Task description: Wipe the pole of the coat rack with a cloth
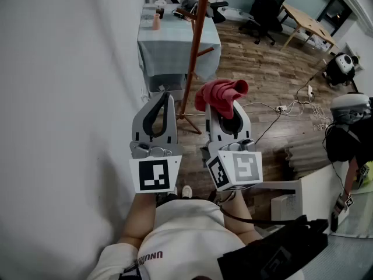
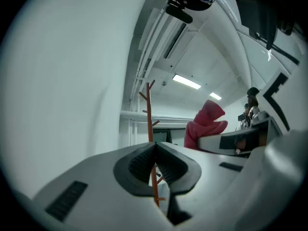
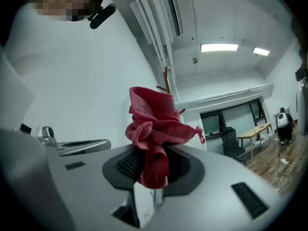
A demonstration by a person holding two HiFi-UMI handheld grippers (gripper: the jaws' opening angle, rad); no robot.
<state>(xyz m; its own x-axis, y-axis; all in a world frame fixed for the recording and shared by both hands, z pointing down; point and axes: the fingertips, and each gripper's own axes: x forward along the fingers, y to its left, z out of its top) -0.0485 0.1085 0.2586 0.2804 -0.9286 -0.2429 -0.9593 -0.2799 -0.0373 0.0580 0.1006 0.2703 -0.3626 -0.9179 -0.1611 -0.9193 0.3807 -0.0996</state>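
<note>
1. Approach step, I'd judge: the right gripper (image 1: 226, 111) is clamped on the red cloth (image 1: 220, 92), clear of the pole (image 1: 195, 45).
2. The pole stands at twelve o'clock; the next move calls for pressing the cloth against it.
3. The left gripper (image 1: 162, 101) is clenched on nothing.
4. A peach cup (image 1: 156, 21) sits on the table (image 1: 169, 48) at eleven o'clock; I can't see its contents.

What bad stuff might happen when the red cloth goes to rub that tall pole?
1. The cloth is a loose bunch pinched by one end in the right gripper; rubbing might pull it free.
2. A peg sticks out of the pole and might snag the cloth.
3. The left gripper is shut and off the pole, so nothing steadies that thin pole; a hard push might rock it toward the table.
</note>
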